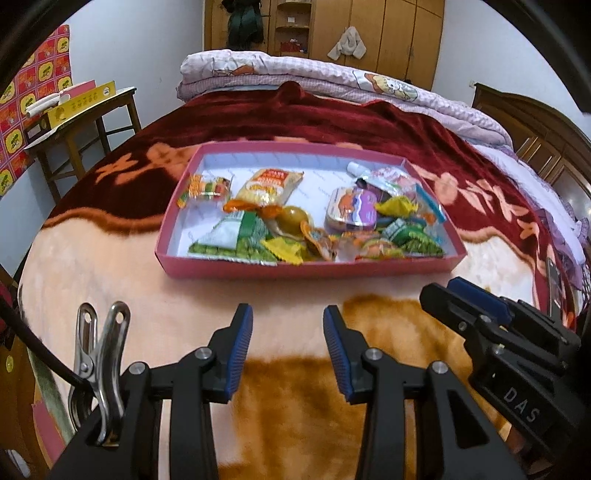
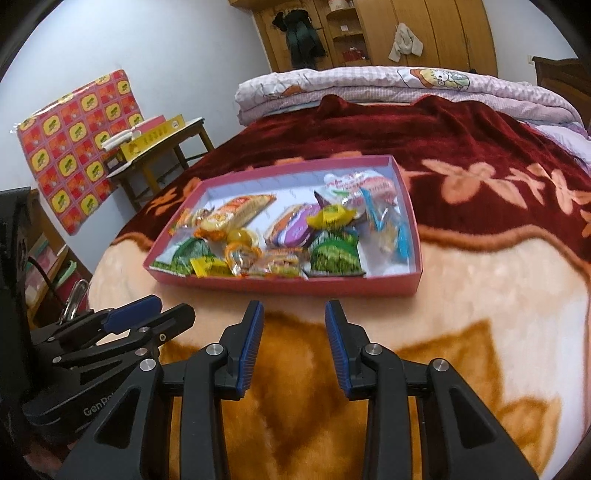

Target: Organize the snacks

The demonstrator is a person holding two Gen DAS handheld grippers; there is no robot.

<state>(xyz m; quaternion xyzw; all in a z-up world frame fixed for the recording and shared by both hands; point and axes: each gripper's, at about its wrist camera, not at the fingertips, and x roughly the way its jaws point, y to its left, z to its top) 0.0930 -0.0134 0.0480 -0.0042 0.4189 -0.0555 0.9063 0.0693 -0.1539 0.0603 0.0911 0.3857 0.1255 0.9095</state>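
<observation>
A shallow pink box (image 1: 295, 268) with a white inside lies on the blanket and holds several wrapped snacks. Among them are a yellow-orange bag (image 1: 271, 184), a green packet (image 1: 236, 236) and a purple-lidded cup (image 1: 352, 210). The box also shows in the right wrist view (image 2: 332, 287), with the yellow-orange bag (image 2: 236, 212) and a green packet (image 2: 334, 254). My left gripper (image 1: 288, 325) is open and empty, on the near side of the box. My right gripper (image 2: 294, 317) is open and empty, also short of the box. The right gripper shows at the right of the left wrist view (image 1: 443, 291).
The bed carries a red and peach floral blanket (image 1: 332, 122). A folded pink quilt (image 1: 332, 79) lies at its far end. A wooden side table (image 1: 85, 122) with a yellow box stands to the left. Wooden wardrobes (image 1: 388, 33) line the back wall.
</observation>
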